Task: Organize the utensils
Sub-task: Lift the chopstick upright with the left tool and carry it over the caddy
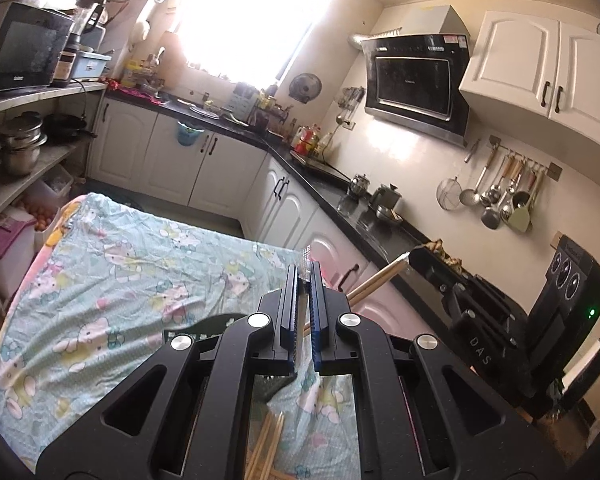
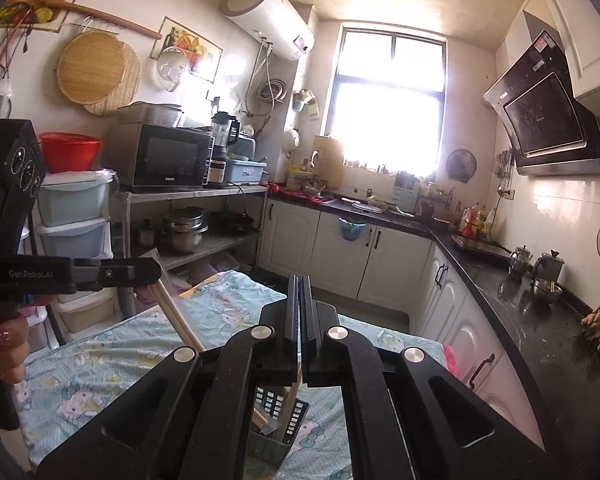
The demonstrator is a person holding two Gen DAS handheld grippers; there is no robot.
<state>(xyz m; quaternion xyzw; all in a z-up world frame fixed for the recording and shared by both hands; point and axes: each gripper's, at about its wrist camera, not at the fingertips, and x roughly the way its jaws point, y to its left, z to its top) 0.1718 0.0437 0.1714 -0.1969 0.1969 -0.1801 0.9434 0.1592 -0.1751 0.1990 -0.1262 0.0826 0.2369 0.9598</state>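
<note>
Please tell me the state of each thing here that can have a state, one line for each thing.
left tongs: shut on a clear plastic sleeve
right tongs: shut on a clear plastic sleeve edge
chopsticks: held up in the sleeve, above the table
green utensil basket: upright on the table, chopsticks inside
cabinet doors: closed
microwave: door closed

Both the left gripper (image 1: 305,276) and right gripper (image 2: 300,284) are closed, pointing slightly downward, side by side.
</note>
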